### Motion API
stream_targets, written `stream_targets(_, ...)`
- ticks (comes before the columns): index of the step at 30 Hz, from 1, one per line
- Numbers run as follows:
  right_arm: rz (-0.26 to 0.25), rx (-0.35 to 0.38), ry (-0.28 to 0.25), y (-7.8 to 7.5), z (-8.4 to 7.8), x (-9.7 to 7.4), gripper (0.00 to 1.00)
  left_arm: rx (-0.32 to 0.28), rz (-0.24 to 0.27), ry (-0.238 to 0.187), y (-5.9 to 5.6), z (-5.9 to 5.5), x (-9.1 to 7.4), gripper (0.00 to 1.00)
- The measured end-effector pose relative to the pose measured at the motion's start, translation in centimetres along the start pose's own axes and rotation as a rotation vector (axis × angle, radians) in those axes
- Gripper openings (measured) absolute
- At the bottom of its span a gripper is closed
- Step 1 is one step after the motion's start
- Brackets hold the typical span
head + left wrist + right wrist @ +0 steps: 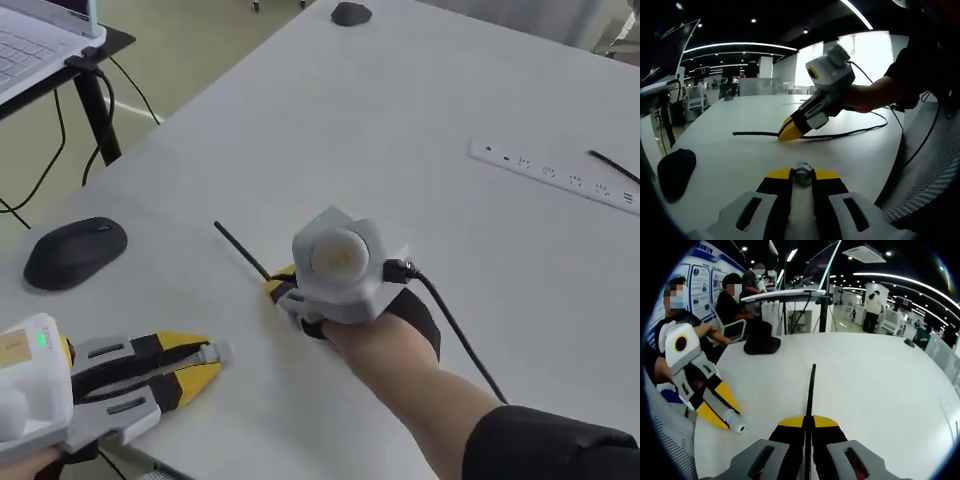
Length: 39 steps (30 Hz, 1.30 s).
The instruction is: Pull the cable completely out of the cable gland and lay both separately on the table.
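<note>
The cable (240, 250) lies on the table (400, 120), running toward ten o'clock from the right gripper (280, 288), which is clamped on it. At eight o'clock, the left gripper (210, 357) pinches the cable gland (217, 352), seemingly free. Next: lay both down apart.
</note>
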State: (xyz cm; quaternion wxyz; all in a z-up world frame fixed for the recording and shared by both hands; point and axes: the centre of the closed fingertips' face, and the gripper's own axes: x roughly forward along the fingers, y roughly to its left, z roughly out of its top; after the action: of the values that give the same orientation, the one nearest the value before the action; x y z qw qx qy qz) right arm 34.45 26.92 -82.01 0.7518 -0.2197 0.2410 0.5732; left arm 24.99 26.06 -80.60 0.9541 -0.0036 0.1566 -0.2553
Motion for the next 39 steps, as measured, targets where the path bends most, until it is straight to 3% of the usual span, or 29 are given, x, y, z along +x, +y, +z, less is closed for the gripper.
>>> stream_targets(7,0.001,-0.074,-0.013,-0.1,0.2,0.6,0.01,-0.006,0.023,-0.026,0.3,0.1,0.0,0.16)
stream_targets(10,-0.006,-0.049,-0.021,-0.4,0.3,0.6,0.11,0.007,0.037,-0.027,0.5,0.1,-0.1,0.16)
stream_targets(12,-0.002,-0.031,-0.023,-0.5,0.3,0.6,0.17,-0.019,0.055,-0.054,0.8,0.6,-0.1,0.17)
stream_targets(15,-0.002,-0.021,-0.027,-0.5,0.3,0.5,0.29,-0.021,0.062,-0.083,1.0,1.4,-0.2,0.27)
stream_targets(18,0.001,-0.003,-0.040,-0.5,0.4,0.2,0.36,-0.017,0.077,-0.106,1.3,2.2,-0.1,0.48)
stream_targets(21,-0.023,0.031,-0.058,-1.2,0.8,-0.3,0.46,-0.027,0.092,-0.114,1.7,2.6,-0.1,0.60)
stream_targets(23,-0.034,0.043,-0.078,-1.6,1.1,-0.9,0.52,-0.026,0.082,-0.100,1.5,2.7,0.1,0.64)
stream_targets(25,-0.051,0.062,-0.093,-2.3,1.2,-1.6,0.55,-0.098,0.023,-0.091,0.5,2.8,0.4,0.65)
stream_targets(26,-0.052,0.074,-0.134,-2.4,1.7,-1.9,0.56,-0.071,0.030,-0.090,0.6,3.0,0.4,0.64)
stream_targets(27,-0.056,0.071,-0.133,-2.6,1.5,-2.5,0.57,0.005,0.061,-0.086,1.0,3.2,0.5,0.64)
stream_targets(29,-0.062,0.075,-0.129,-3.0,1.1,-3.1,0.64,-0.057,0.045,-0.061,0.5,3.0,1.0,0.75)
stream_targets(30,-0.063,0.086,-0.124,-3.1,0.9,-3.3,0.69,-0.047,0.047,-0.068,0.6,3.1,1.2,0.86)
stream_targets(32,-0.077,0.116,-0.127,-3.6,0.4,-4.3,0.83,-0.040,0.049,-0.079,0.6,3.5,1.5,0.98)
stream_targets(33,-0.095,0.129,-0.131,-4.0,0.3,-4.6,0.90,-0.073,0.043,-0.055,0.4,3.4,1.7,0.98)
stream_targets(35,-0.134,0.143,-0.120,-5.0,-0.5,-5.8,0.99,-0.058,0.037,-0.058,0.2,4.1,1.9,0.99)
stream_targets(39,-0.175,0.181,-0.112,-6.7,-1.6,-8.3,1.00,-0.056,0.015,-0.060,-0.1,5.0,2.1,0.99)
